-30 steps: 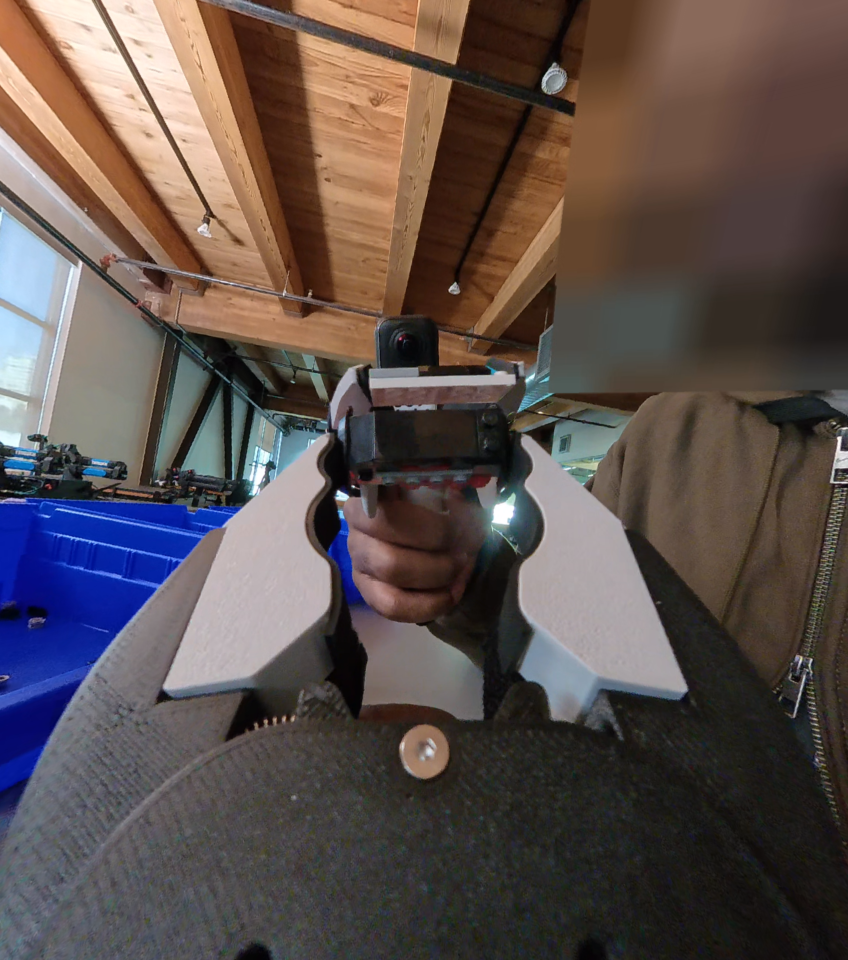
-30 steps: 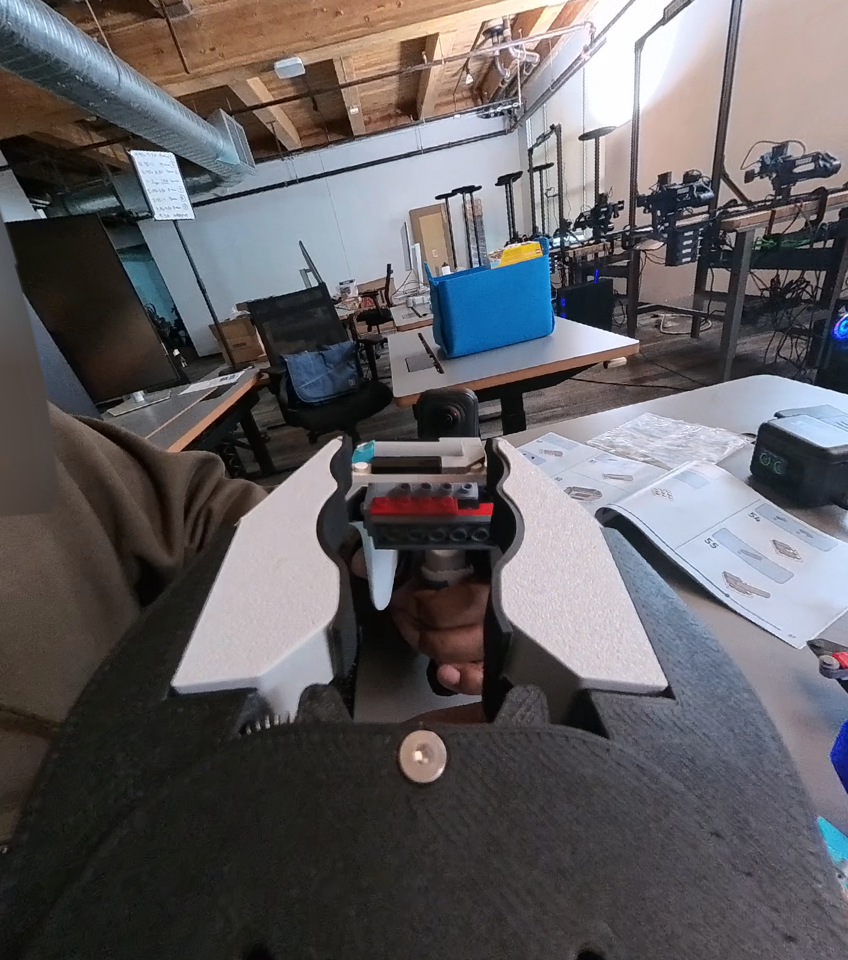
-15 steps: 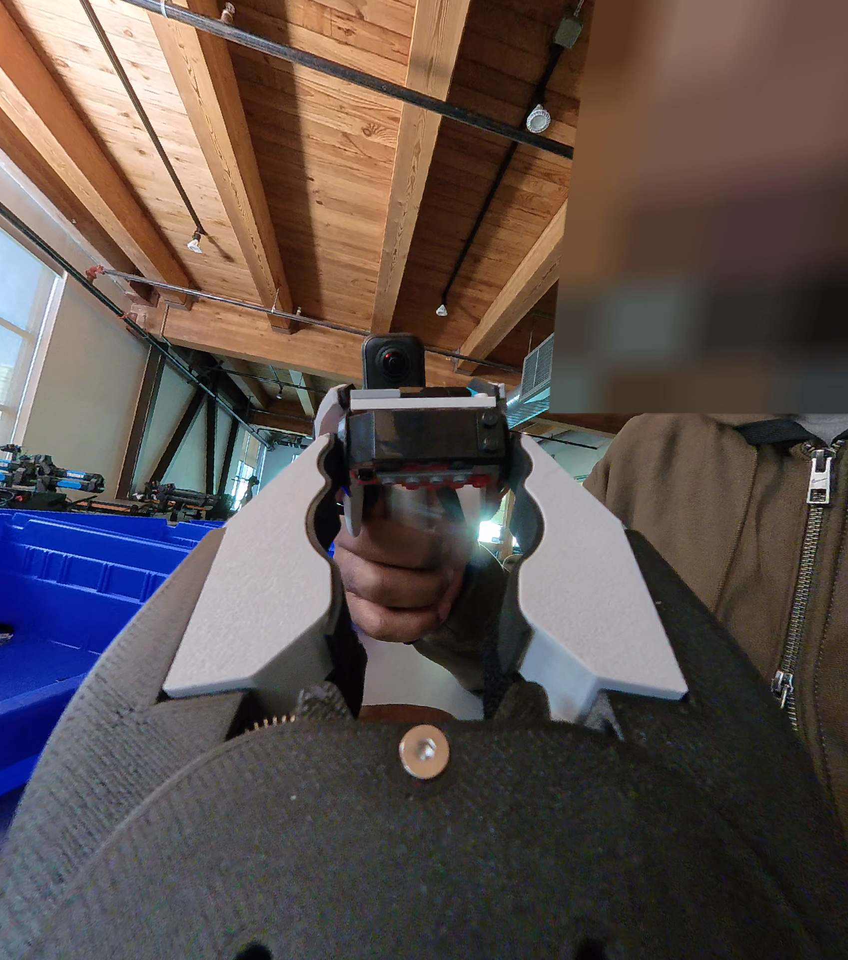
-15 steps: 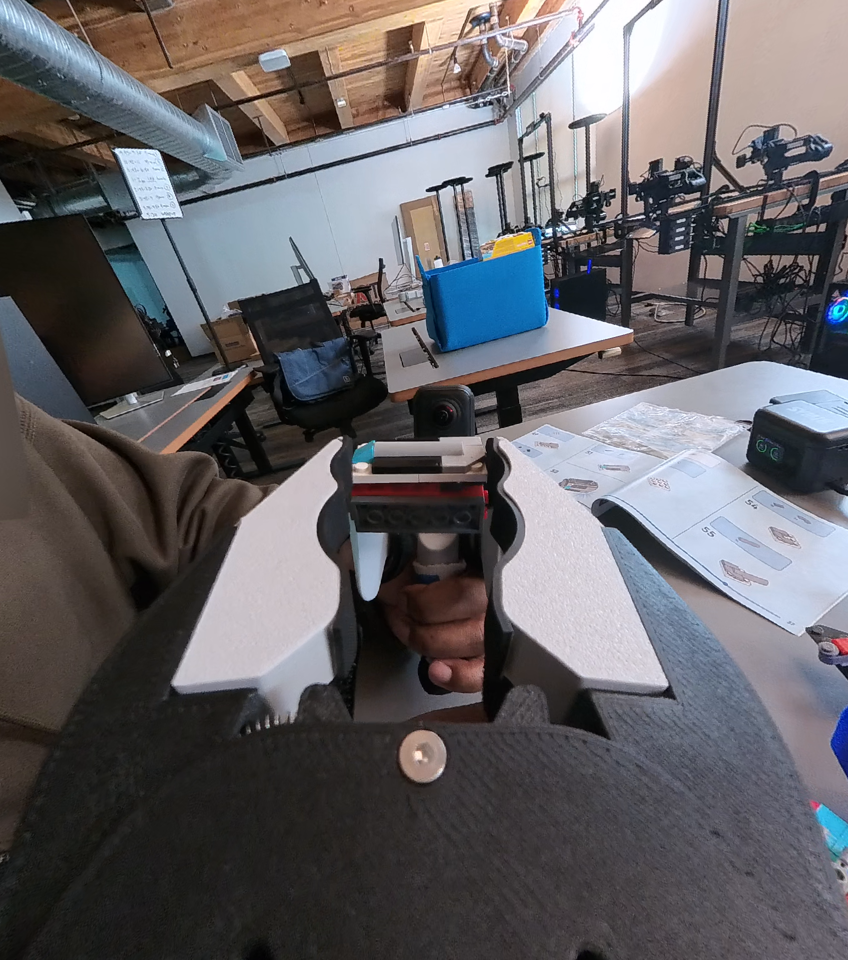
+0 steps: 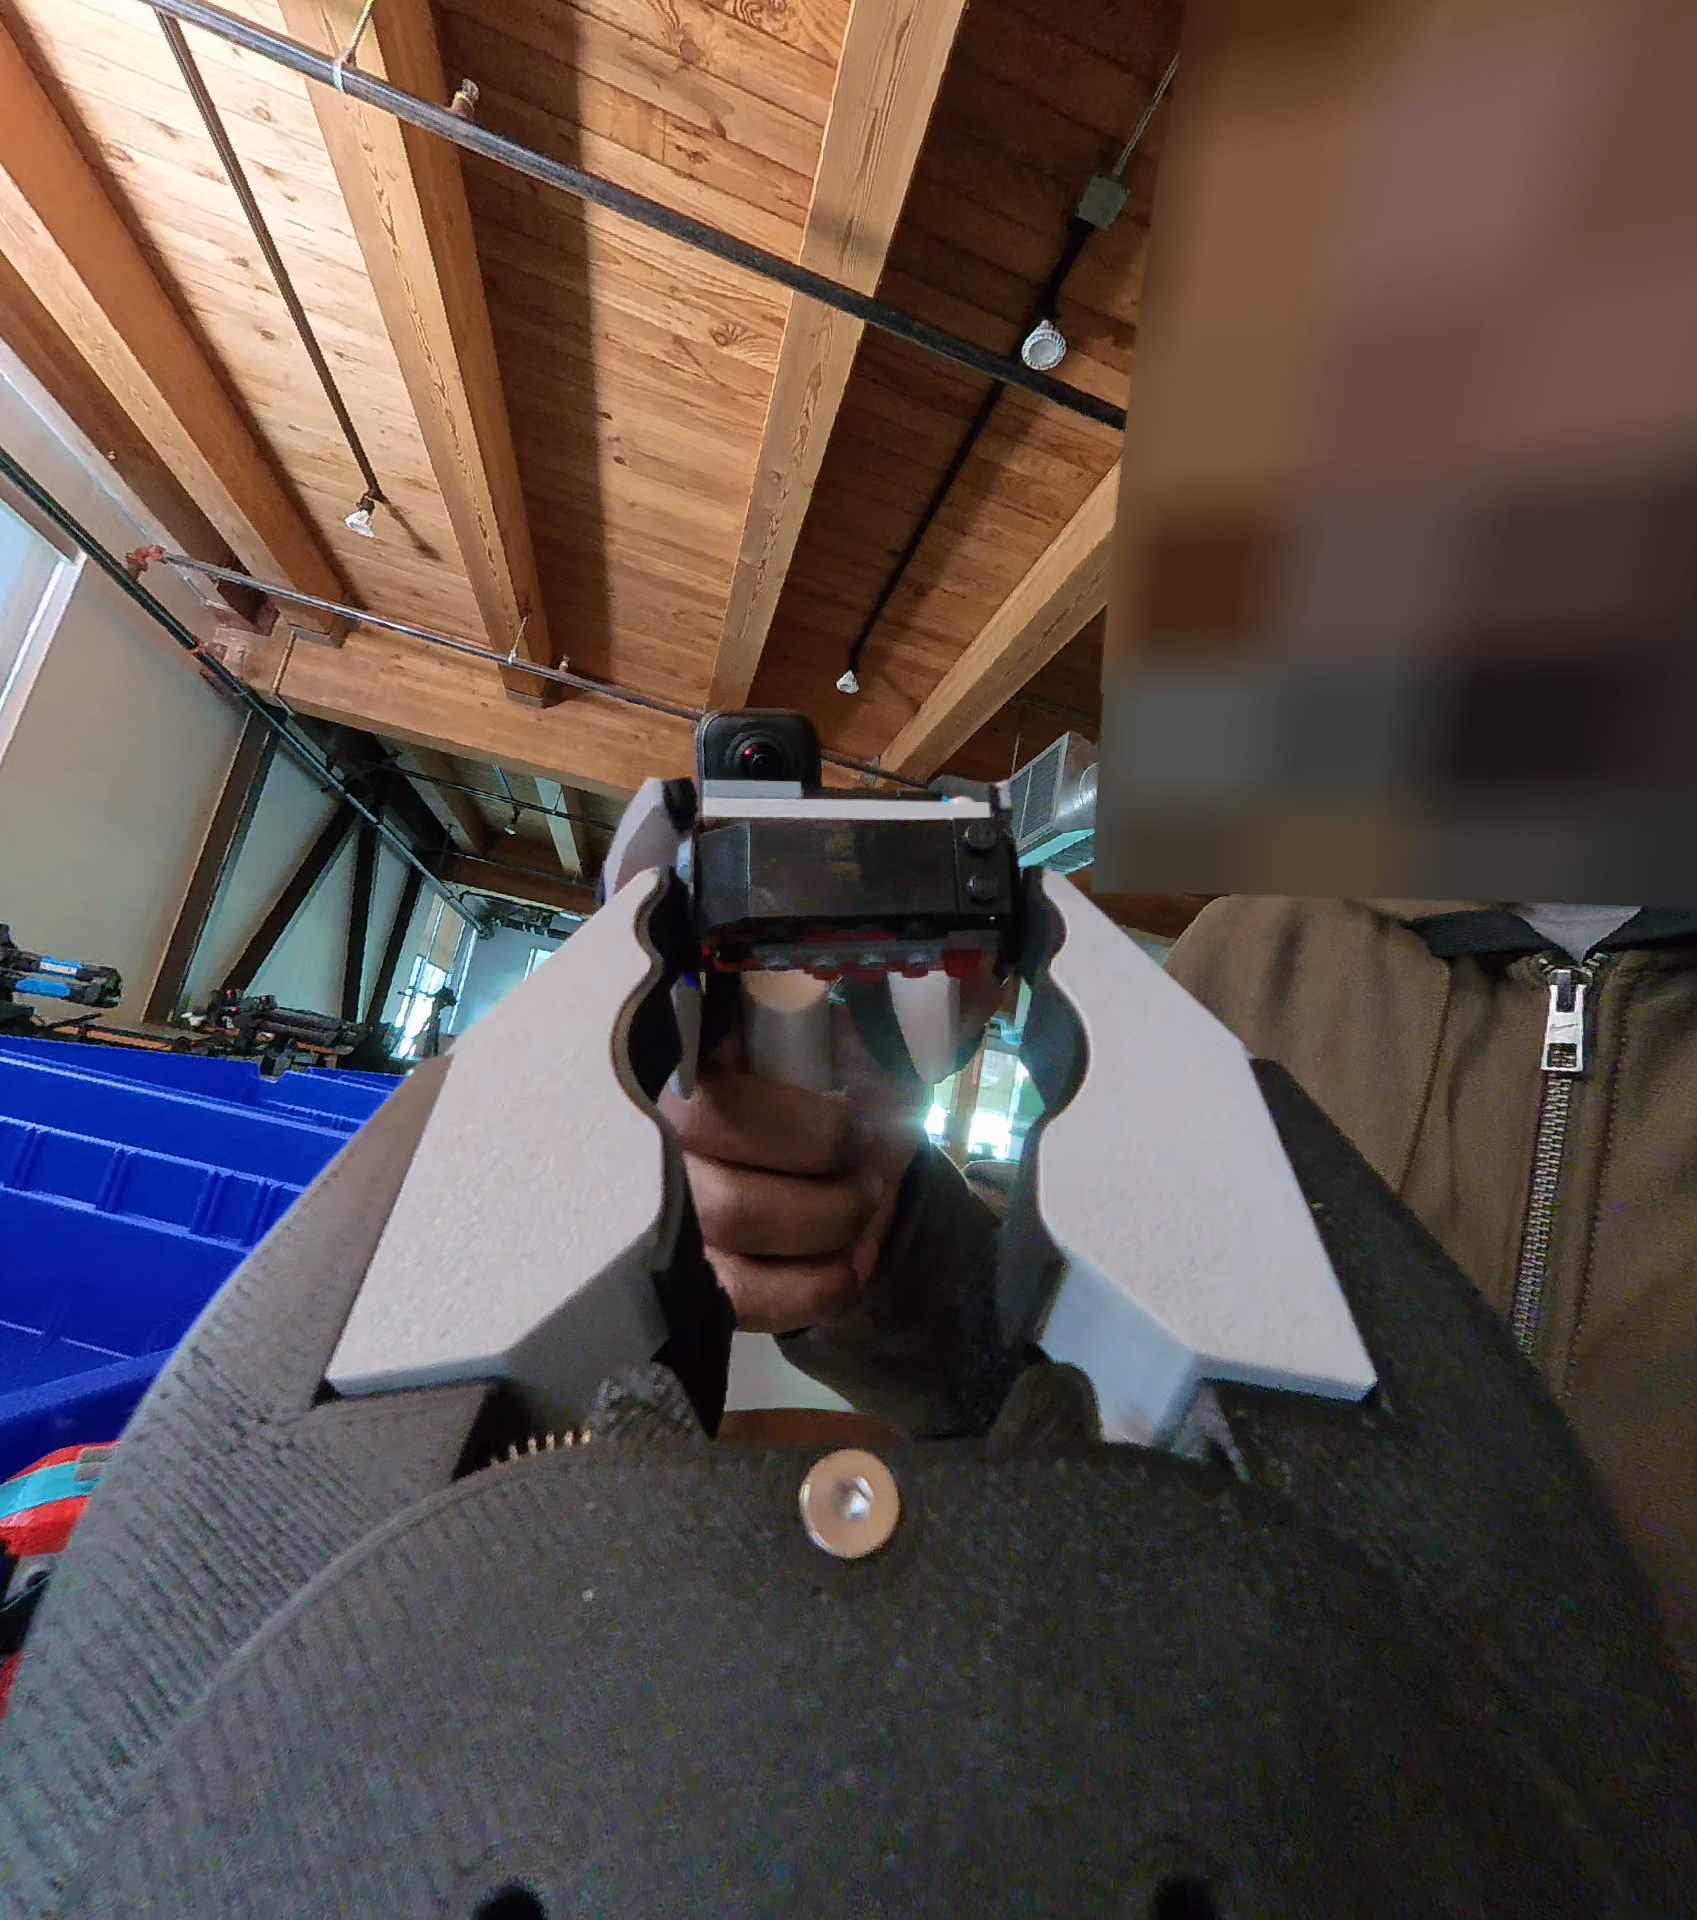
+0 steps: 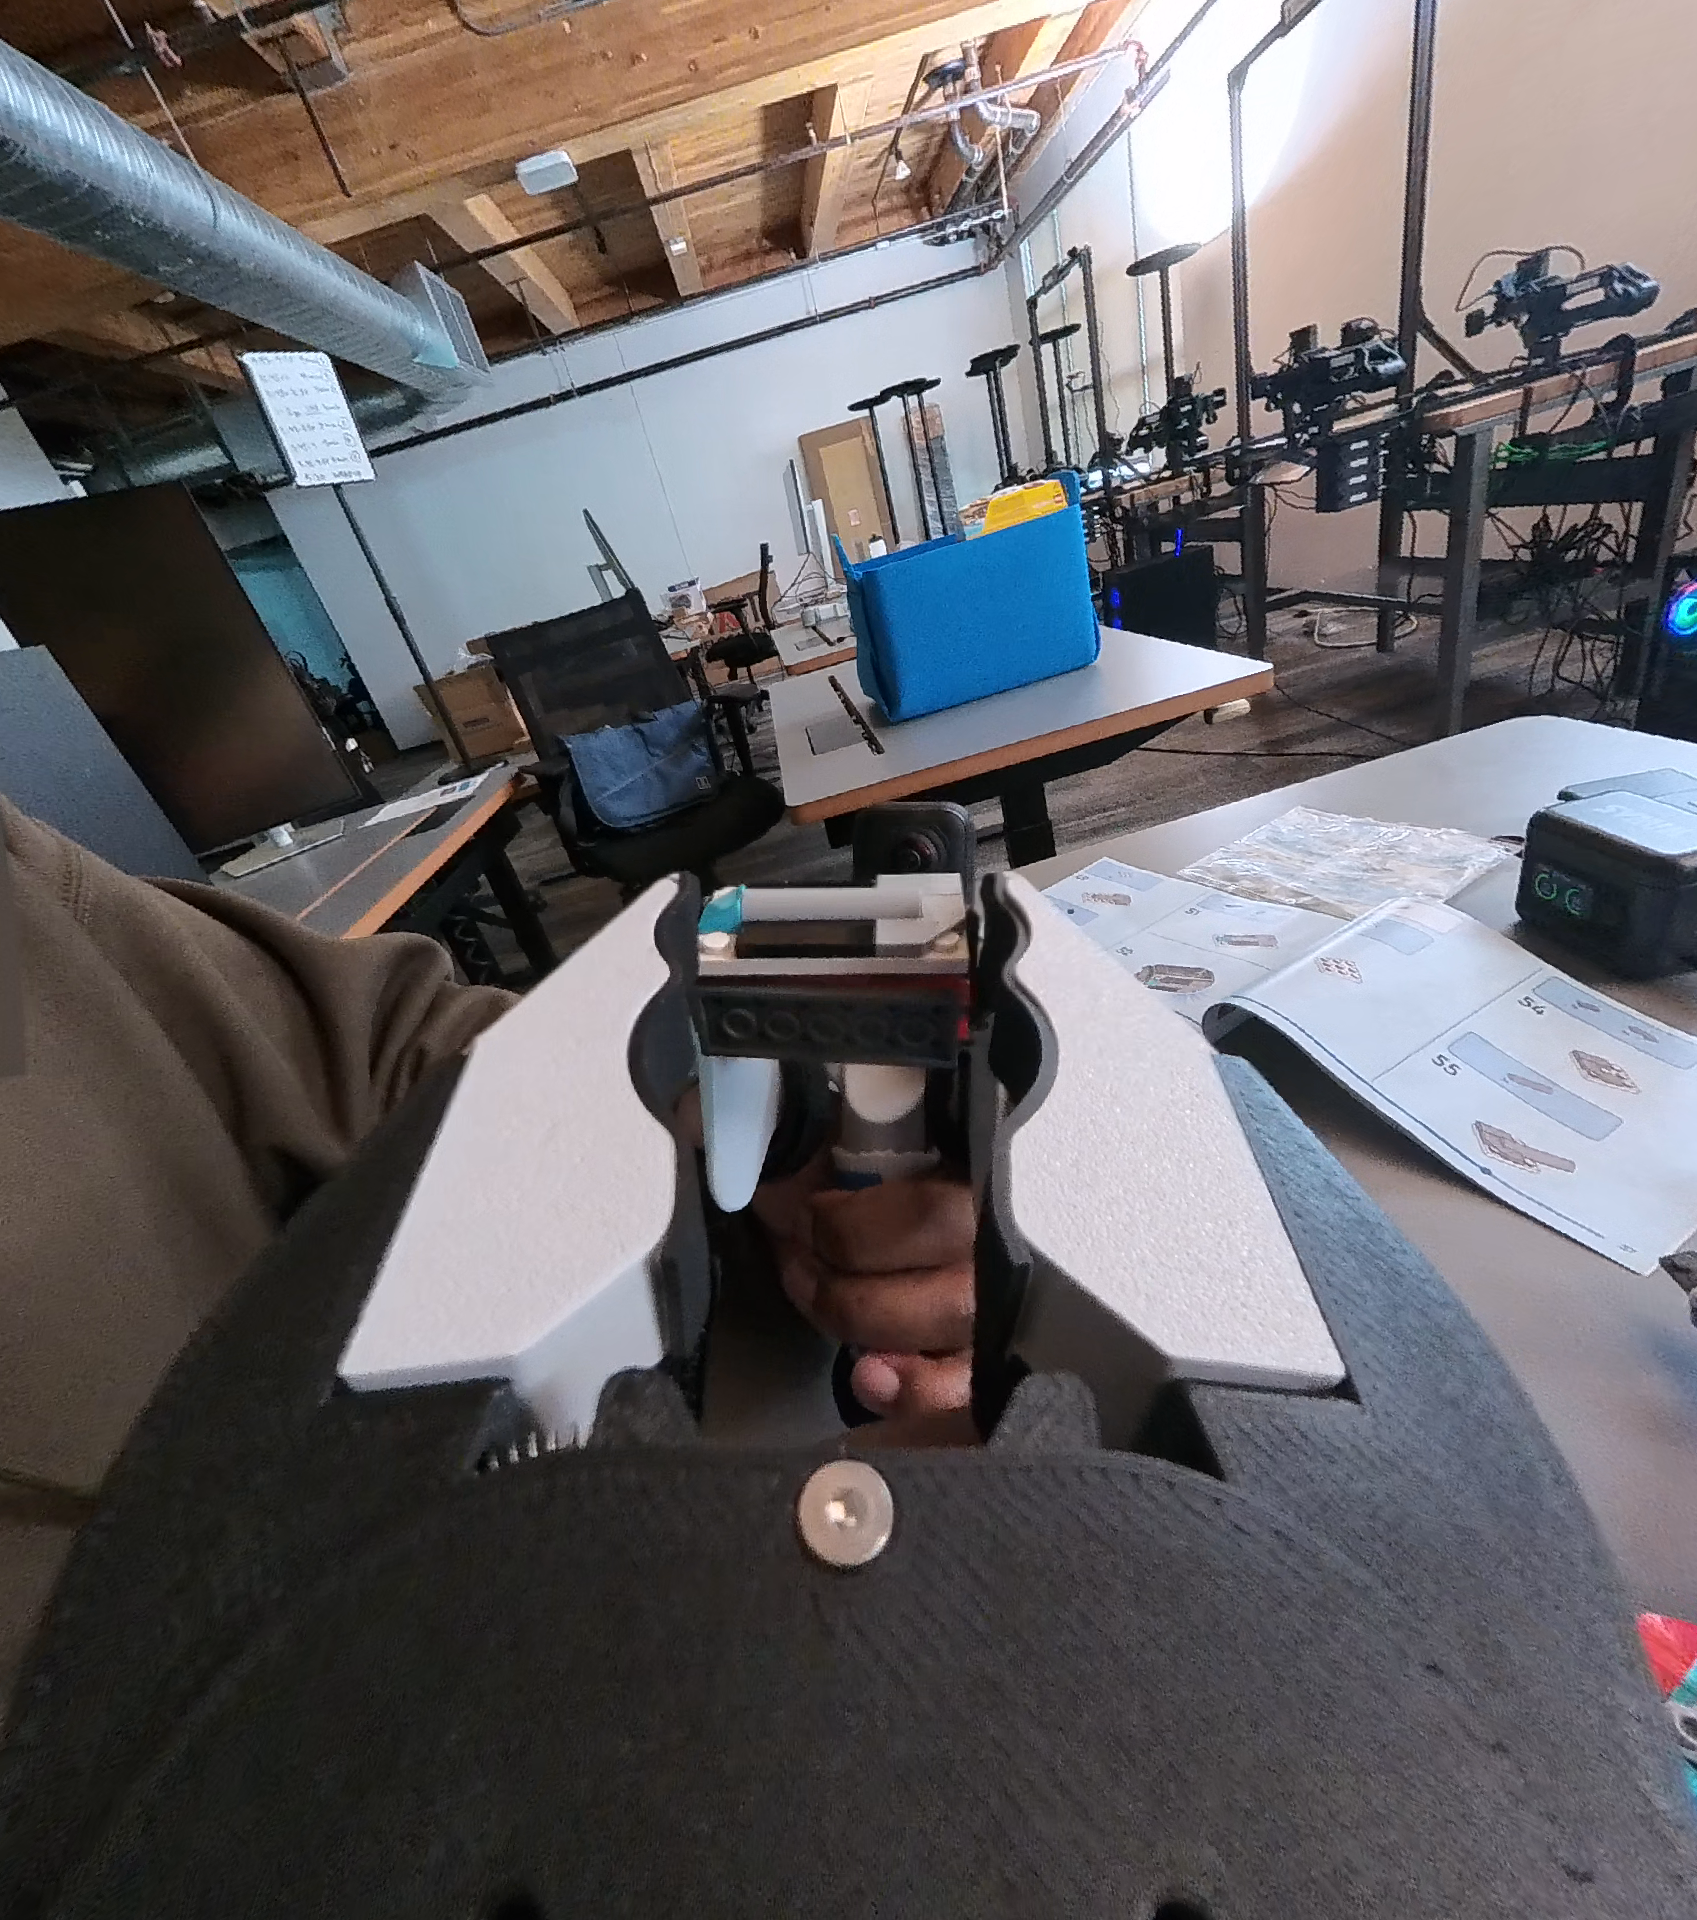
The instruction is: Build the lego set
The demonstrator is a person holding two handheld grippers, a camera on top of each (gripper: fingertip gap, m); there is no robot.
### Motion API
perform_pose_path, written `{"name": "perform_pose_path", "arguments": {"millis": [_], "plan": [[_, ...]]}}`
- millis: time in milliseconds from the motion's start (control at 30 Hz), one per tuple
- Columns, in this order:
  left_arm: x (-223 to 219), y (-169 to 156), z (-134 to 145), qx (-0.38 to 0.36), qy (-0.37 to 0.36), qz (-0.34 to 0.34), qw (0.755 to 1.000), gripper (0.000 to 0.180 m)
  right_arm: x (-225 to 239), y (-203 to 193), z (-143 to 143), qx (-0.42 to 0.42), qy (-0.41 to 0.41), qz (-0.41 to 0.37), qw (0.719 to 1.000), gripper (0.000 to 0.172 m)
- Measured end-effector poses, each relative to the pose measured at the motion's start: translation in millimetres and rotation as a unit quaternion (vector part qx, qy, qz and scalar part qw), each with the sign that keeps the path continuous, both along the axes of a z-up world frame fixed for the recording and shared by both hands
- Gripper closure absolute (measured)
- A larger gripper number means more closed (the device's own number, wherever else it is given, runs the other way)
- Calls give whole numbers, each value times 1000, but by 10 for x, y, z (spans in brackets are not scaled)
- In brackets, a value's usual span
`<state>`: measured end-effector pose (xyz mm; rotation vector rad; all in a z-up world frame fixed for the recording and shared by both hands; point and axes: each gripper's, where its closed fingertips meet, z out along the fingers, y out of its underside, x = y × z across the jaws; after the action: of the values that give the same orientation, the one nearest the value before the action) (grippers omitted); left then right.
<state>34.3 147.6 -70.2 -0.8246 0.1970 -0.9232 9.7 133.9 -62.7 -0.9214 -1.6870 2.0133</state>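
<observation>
Wooden beams and planks form the ceiling (image 5: 615,312) above. Both tools face each other, clamping one toy brick assembly (image 5: 849,883) from opposite ends. The left hand-held gripper (image 5: 849,914), with matte white fingers and black wavy pads, presses the assembly's glossy black block. The right hand-held gripper (image 6: 839,997) presses its studded dark plate beneath red, white and teal layers. Outward lie a ribbed blue plastic bin (image 5: 44,1195), a paper instruction booklet (image 6: 1498,1081) on the grey tabletop (image 6: 1446,769), crinkled clear bag (image 6: 1343,852) and boxy black device (image 6: 1644,883).
</observation>
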Motion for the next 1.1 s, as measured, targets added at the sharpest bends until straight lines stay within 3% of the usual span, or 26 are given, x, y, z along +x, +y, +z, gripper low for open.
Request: {"name": "perform_pose_path", "arguments": {"millis": [367,467,567,700,867,1100], "plan": [[16,-30,34,8,-26,-24,999,115,11,-38,73,-26,12,8,1000,103],[-16,-40,46,10,-33,-24,999,115,48,-9,140,-26,38,7,999,102],[-43,-52,59,11,-39,-27,999,115,94,42,148,29,102,-9,994,101],[-78,-71,75,13,-49,-34,998,115,125,139,38,152,208,-53,965,101],[-79,-71,76,12,-47,-37,998,115,187,145,0,249,284,-69,923,101],[-52,-44,51,3,-31,-29,999,115,103,85,-176,425,356,-71,829,100]]}}
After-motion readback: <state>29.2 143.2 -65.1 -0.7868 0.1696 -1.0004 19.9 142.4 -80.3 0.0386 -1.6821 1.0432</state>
